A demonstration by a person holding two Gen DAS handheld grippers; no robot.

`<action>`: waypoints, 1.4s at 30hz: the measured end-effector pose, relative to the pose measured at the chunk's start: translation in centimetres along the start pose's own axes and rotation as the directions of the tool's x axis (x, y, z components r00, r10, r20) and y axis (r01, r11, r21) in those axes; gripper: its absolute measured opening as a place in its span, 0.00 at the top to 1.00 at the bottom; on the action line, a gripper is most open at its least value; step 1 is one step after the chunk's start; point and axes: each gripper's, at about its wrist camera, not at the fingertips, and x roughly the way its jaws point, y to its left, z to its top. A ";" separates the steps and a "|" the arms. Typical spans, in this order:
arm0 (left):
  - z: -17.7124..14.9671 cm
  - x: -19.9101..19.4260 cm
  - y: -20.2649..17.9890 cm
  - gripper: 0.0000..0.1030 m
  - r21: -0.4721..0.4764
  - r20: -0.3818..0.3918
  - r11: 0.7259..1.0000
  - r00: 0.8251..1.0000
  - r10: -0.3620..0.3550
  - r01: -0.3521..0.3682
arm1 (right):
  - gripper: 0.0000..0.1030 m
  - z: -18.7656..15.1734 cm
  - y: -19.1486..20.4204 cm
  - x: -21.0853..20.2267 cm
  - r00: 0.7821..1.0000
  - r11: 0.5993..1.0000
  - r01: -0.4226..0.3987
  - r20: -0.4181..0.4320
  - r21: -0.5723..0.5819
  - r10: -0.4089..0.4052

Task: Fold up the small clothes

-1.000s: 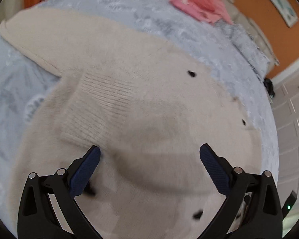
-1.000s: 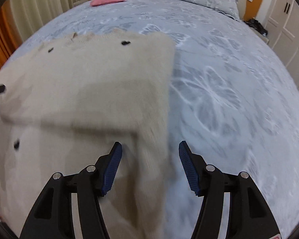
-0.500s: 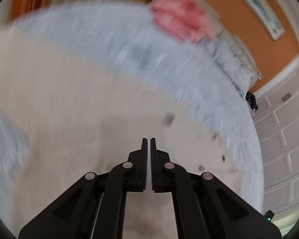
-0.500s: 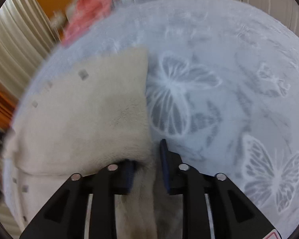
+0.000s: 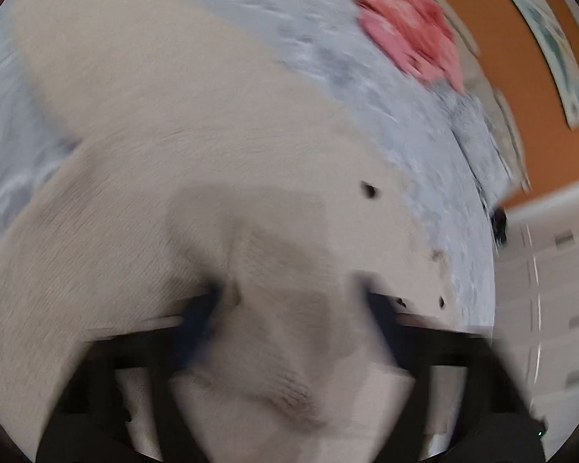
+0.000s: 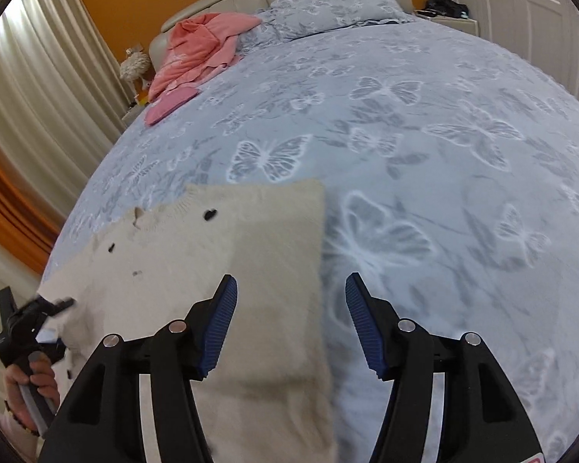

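- Changed since half a second ago: both grippers, then pressed together, now spread; right gripper [image 6: 291, 320] lifted off the cardigan's edge, and the left wrist view swung and blurred by motion.
- Left gripper [image 5: 289, 332] low over the cardigan [image 6: 220, 270], fingers apart with a raised hump of knit between them (blur hides whether the pads touch cloth).
- Right gripper's fingers wide apart, nothing between them but the cardigan's right edge and bare bedspread [image 6: 444, 154].
- Cardigan lying flat on the near part of the bed, cream, dark buttons down the front, part-folded; long axis running away from the right gripper, folded right edge passing straight between its fingers.
- Left fingers over the garment's middle and left portion, so nearer the unfolded bulk; right fingers nearer the straight right edge.
- Likely next: a fresh grab for a further fold, edge reachable by a short drop of the right gripper.
- Pink clothes [image 6: 200, 54] heaped by the pillow [image 6: 328, 11], well apart from the work.
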 end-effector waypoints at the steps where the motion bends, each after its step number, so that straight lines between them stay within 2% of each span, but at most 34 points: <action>1: 0.4 -0.3 -0.6 0.79 0.022 0.010 1.000 1.000 -0.009 0.009 | 0.44 0.2 0.4 0.4 1.000 1.000 -0.002 0.000 -0.006 0.002; 2: 0.8 -0.7 -0.7 0.89 0.029 0.023 0.999 0.999 -0.039 0.038 | 0.44 0.7 0.8 1.2 1.000 1.000 -0.002 0.000 -0.018 0.002; 5: 2.5 -2.6 -1.1 0.91 0.047 0.083 0.990 0.988 -0.133 0.130 | 0.44 1.9 1.4 2.4 1.000 0.999 0.006 0.013 -0.036 -0.005; 8: 2.9 -4.2 -1.2 0.91 0.068 0.129 0.988 0.981 -0.146 0.138 | 0.44 3.2 1.2 3.9 1.000 0.999 0.022 0.006 -0.031 -0.022; 10: 2.6 -4.5 -1.0 0.80 0.075 0.130 0.993 0.986 -0.100 0.091 | 0.44 3.7 0.9 4.8 1.000 1.000 0.021 -0.015 -0.009 -0.021; 11: 2.3 -4.0 -0.7 0.60 0.083 0.105 0.995 0.993 -0.060 0.051 | 0.44 3.7 0.8 5.1 1.000 1.000 0.022 -0.021 -0.002 -0.022; 12: 1.8 -3.7 -0.4 0.48 0.082 0.088 0.996 0.996 -0.026 0.019 | 0.44 3.6 0.8 5.3 0.999 1.000 0.022 -0.025 0.001 -0.022; 14: 0.7 -3.2 0.6 0.46 0.074 0.076 0.997 0.997 0.015 -0.021 | 0.44 3.2 1.0 5.4 0.999 1.000 0.022 -0.028 -0.008 -0.023; 17: -0.1 -2.8 0.8 0.36 0.066 0.060 0.998 0.998 0.012 -0.016 | 0.44 2.6 1.2 5.8 0.999 0.999 0.020 -0.044 -0.025 -0.021; 19: 0.0 -2.1 -0.2 0.32 0.093 0.058 0.996 0.998 0.008 -0.014 | 0.44 2.6 1.2 6.3 0.998 0.999 0.034 -0.053 -0.031 -0.036; 20: 0.4 -1.1 -0.9 0.24 0.122 0.037 0.992 0.999 0.023 -0.028 | 0.44 2.9 1.1 6.7 0.997 0.999 0.043 -0.057 -0.027 -0.045; 21: 0.6 0.1 -1.4 0.23 0.142 0.012 0.988 0.999 0.050 -0.051 | 0.44 3.1 0.9 7.0 0.997 0.999 0.047 -0.060 -0.019 -0.048; 22: 0.9 1.3 -1.5 0.24 0.139 -0.007 0.985 0.995 0.101 -0.099 | 0.44 3.5 0.7 7.5 0.997 0.999 0.052 -0.065 0.001 -0.052; 23: 1.1 1.9 -1.6 0.32 0.133 -0.011 0.984 0.993 0.119 -0.117 | 0.44 3.8 0.5 7.7 0.996 0.999 0.052 -0.067 0.014 -0.050; 25: 1.4 2.3 -2.2 0.61 0.163 0.016 0.978 0.992 0.127 -0.128 | 0.44 4.3 0.3 8.4 0.996 0.998 0.043 -0.076 0.039 -0.039; 26: 1.5 2.3 -2.5 0.91 0.183 0.010 0.978 0.995 0.103 -0.103 | 0.44 4.5 0.3 8.8 0.996 0.998 0.038 -0.081 0.044 -0.035; 27: 1.8 2.0 -2.8 0.90 0.193 0.002 0.979 0.998 0.060 -0.059 | 0.44 4.6 0.3 9.3 0.995 0.999 0.035 -0.089 0.039 -0.032; 29: 2.2 0.4 -3.7 0.92 0.226 0.058 0.974 0.998 -0.009 -0.005 | 0.44 4.8 0.5 10.2 0.993 0.999 0.040 -0.112 0.018 -0.037; 30: 2.4 -0.7 -4.5 0.92 0.267 0.104 0.963 0.993 -0.051 0.022 | 0.49 4.7 0.6 10.7 0.991 0.999 0.042 -0.125 0.007 -0.041; 31: 2.5 -1.6 -5.0 0.92 0.293 0.139 0.955 0.987 -0.082 0.039 | 0.61 4.7 0.6 11.1 0.991 0.999 0.040 -0.130 0.000 -0.040; 32: 2.7 -2.6 -5.7 0.92 0.324 0.170 0.944 0.978 -0.123 0.063 | 0.93 4.8 0.5 11.3 0.990 0.999 0.042 -0.133 -0.004 -0.042; 33: 3.0 -3.3 -6.4 0.92 0.345 0.195 0.935 0.968 -0.156 0.081 | 0.92 4.9 0.3 11.3 0.991 0.999 0.031 -0.131 0.009 -0.030; 35: 4.1 -4.0 -7.5 0.92 0.374 0.244 0.923 0.950 -0.196 0.094 | 0.93 5.4 -0.3 9.9 0.998 0.999 0.007 -0.055 0.046 -0.005; 37: 5.2 -3.5 -7.7 0.92 0.366 0.272 0.927 0.943 -0.193 0.083 | 0.93 5.9 -1.3 8.6 1.000 0.996 0.000 0.012 0.093 -0.001; 38: 5.8 -2.5 -7.3 0.92 0.349 0.260 0.934 0.951 -0.169 0.071 | 0.93 6.1 -2.2 8.7 1.000 0.992 0.003 0.025 0.129 -0.007; 39: 6.2 -0.7 -6.6 0.91 0.335 0.215 0.940 0.966 -0.141 0.063 | 0.93 6.0 -3.0 9.5 1.000 0.989 0.013 0.000 0.146 -0.013; 40: 6.1 1.6 -5.6 0.91 0.318 0.152 0.948 0.985 -0.084 0.032 | 0.93 5.7 -3.6 11.3 0.997 0.989 0.036 -0.071 0.143 -0.026; 41: 5.8 3.5 -4.7 0.91 0.301 0.119 0.954 0.993 -0.024 -0.013 | 0.92 5.4 -3.9 12.5 0.993 0.990 0.031 -0.119 0.138 -0.014; 42: 5.3 5.0 -3.7 0.91 0.289 0.077 0.956 0.997 0.022 -0.044 | 0.93 5.4 -4.0 12.5 0.995 0.991 0.024 -0.103 0.132 -0.010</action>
